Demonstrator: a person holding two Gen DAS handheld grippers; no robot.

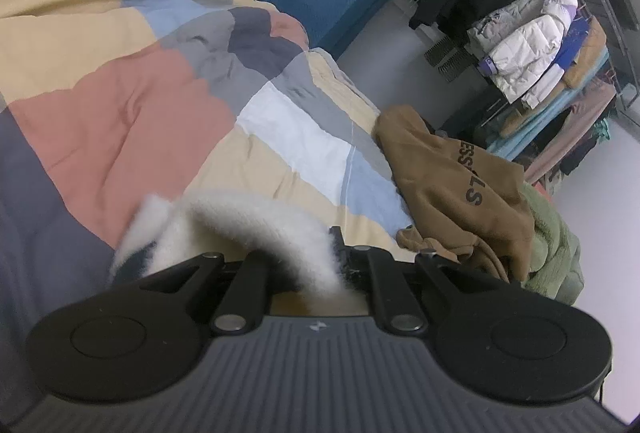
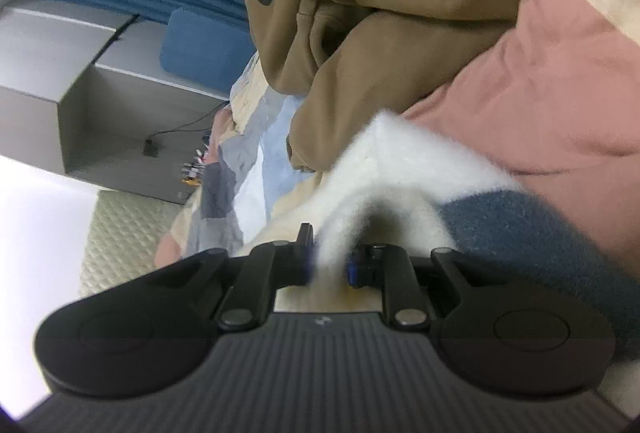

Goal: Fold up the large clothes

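Both the left gripper [image 1: 336,265] and right gripper [image 2: 330,261] clench the white fleece garment [image 1: 240,225] beside the brown hoodie [image 2: 380,13]; only the left view catches the clothes rack [image 1: 532,45].

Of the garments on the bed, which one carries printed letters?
The brown hoodie, with dark letters; the white fluffy garment and green fleece show none.

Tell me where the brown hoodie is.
The brown hoodie lies crumpled on the patchwork quilt, right of centre in the left wrist view, beside a green fleece.

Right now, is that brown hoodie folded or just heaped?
Heaped: the brown hoodie lies crumpled on the patchwork quilt, its lettering creased.
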